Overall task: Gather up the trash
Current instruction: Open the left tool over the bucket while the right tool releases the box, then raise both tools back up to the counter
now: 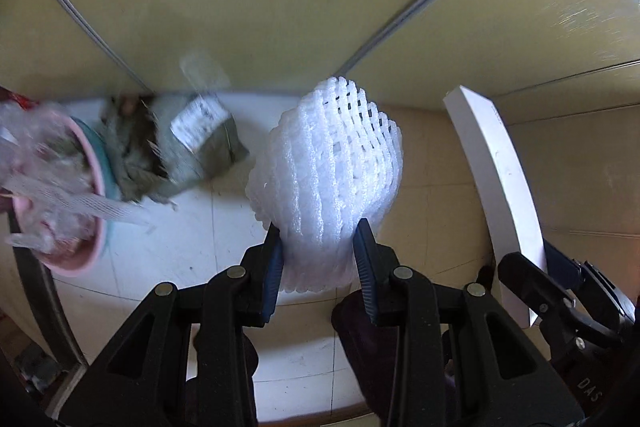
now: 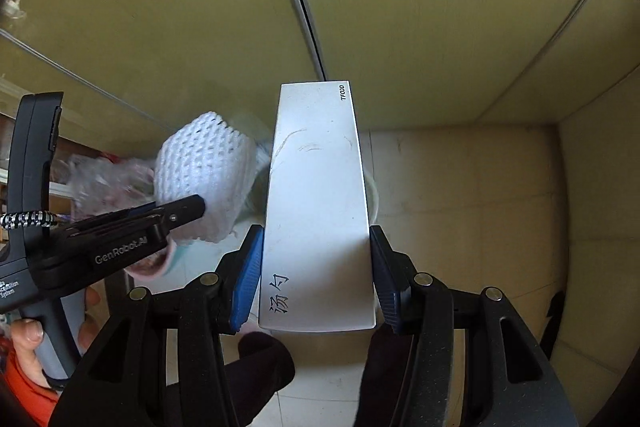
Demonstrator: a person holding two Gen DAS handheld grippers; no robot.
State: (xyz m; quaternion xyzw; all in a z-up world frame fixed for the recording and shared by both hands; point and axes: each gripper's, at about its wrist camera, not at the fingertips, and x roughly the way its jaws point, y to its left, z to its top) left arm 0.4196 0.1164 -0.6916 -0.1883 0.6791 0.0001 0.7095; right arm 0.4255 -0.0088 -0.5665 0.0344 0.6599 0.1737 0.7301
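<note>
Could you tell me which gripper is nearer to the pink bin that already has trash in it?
Left. The left gripper, shut on the foam fruit net, sits beside the pink bin. The right gripper, clamping the white paper sleeve, is farther off.

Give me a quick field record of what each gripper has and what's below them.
left gripper: shut on white foam fruit net
right gripper: shut on flat white paper sleeve with printed characters
below: pink bowl stuffed with plastic wrap and mesh; leaf-wrapped bundle with a label, blurred
surface: white tabletop above a tan tiled floor
</note>
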